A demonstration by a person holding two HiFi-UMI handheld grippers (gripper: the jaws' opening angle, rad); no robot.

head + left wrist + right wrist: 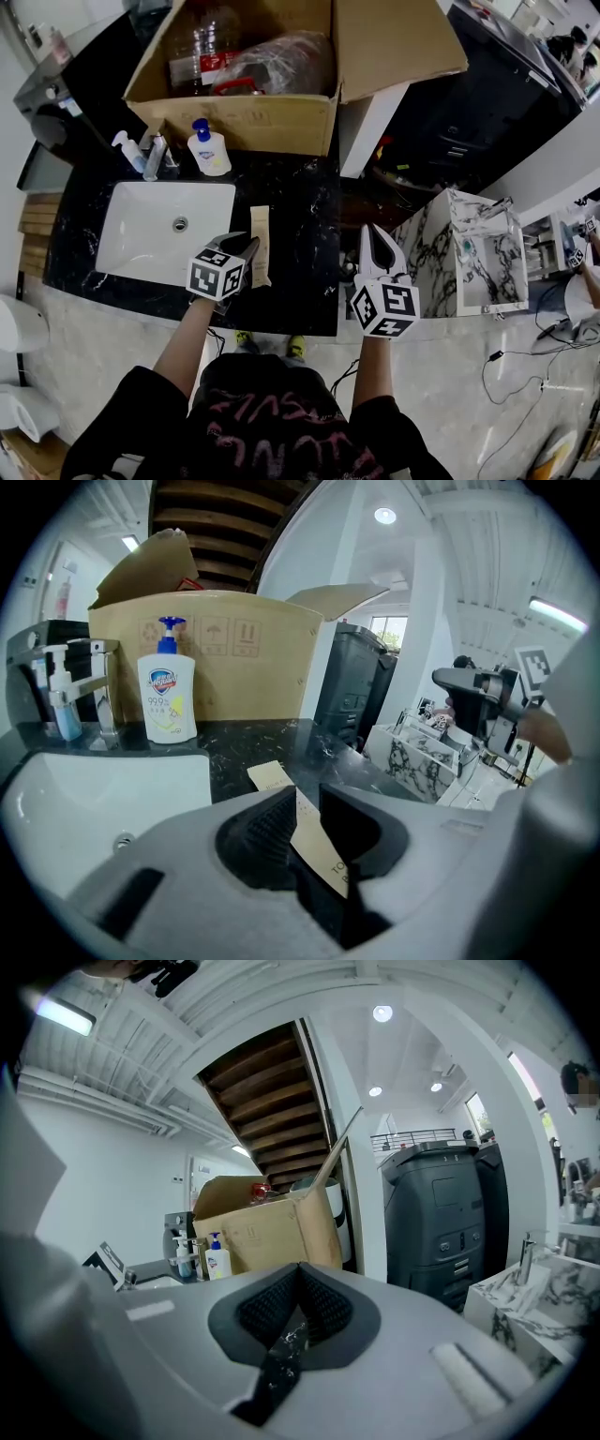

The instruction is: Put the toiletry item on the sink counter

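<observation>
Nearly placed: tube laid beside the sink

One tube (260,234) is clamped by its near end in the left gripper (302,801), lowered so its far end rests on the counter (300,234) beside the sink (141,234). The right gripper (374,234) is held closed, empty, aside. Behind stand two bottles, a soap bottle (208,150) and a spray bottle (129,150), and one box (234,122).

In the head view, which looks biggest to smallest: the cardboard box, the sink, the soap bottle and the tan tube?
1. cardboard box
2. sink
3. soap bottle and tan tube: they look about alike, so I won't rank them.
</observation>
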